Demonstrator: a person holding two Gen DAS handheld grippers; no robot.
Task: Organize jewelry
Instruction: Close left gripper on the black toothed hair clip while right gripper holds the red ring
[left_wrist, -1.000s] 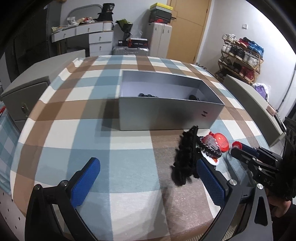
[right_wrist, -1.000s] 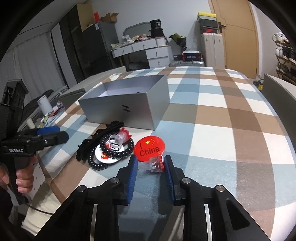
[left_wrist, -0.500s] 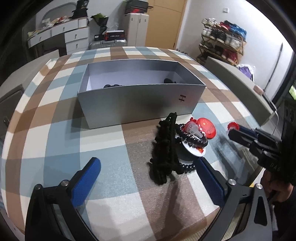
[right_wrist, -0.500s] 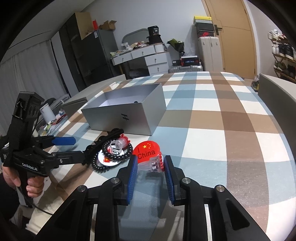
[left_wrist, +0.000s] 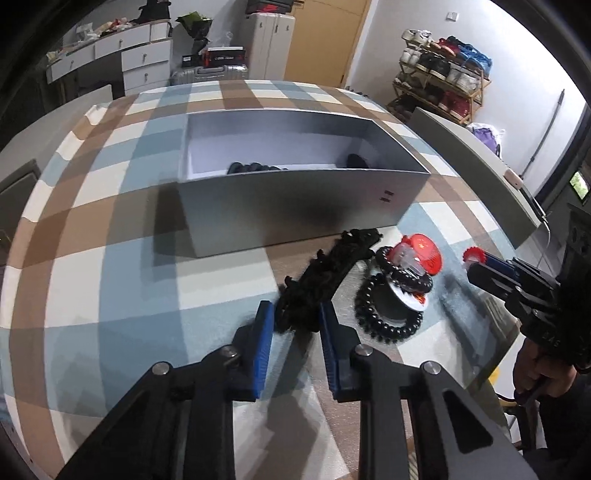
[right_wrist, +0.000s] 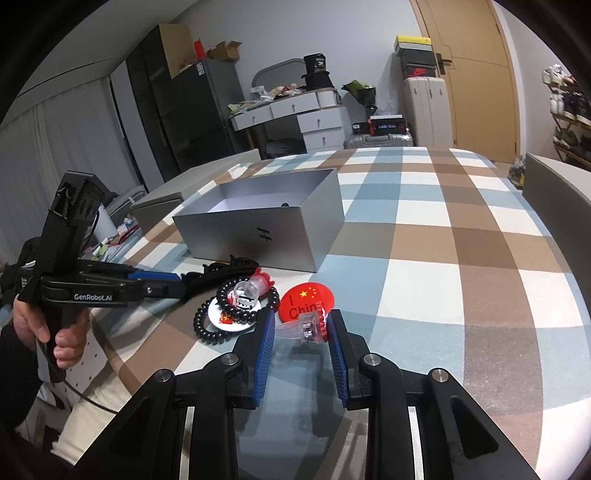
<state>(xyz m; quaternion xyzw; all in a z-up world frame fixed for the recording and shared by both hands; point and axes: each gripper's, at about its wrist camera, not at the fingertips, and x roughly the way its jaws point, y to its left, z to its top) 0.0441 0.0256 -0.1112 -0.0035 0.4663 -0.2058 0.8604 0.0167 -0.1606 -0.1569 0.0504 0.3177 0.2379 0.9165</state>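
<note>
My left gripper (left_wrist: 295, 319) is shut on the near end of a black frilly hair band (left_wrist: 328, 269), which lies on the checked tablecloth in front of a grey open box (left_wrist: 295, 206). The band also shows in the right wrist view (right_wrist: 221, 267). My right gripper (right_wrist: 301, 326) is shut on a clear ring with a red top (right_wrist: 310, 326), held just above the cloth. Beside it lie a red "China" badge (right_wrist: 306, 295), a black coil hair tie (right_wrist: 207, 325), a black bead bracelet (right_wrist: 247, 299) and a white badge (right_wrist: 229, 319). Dark items (left_wrist: 255, 168) lie inside the box.
The table edge runs close below both grippers. A grey chair back (left_wrist: 476, 162) stands at the table's right side. White drawers (right_wrist: 306, 118), a suitcase (right_wrist: 380, 140) and a shoe rack (left_wrist: 443, 88) stand behind the table.
My left gripper has moved forward and closed from wide open onto the near end of the black hair band. The right gripper still holds the ring in about the same place.
</note>
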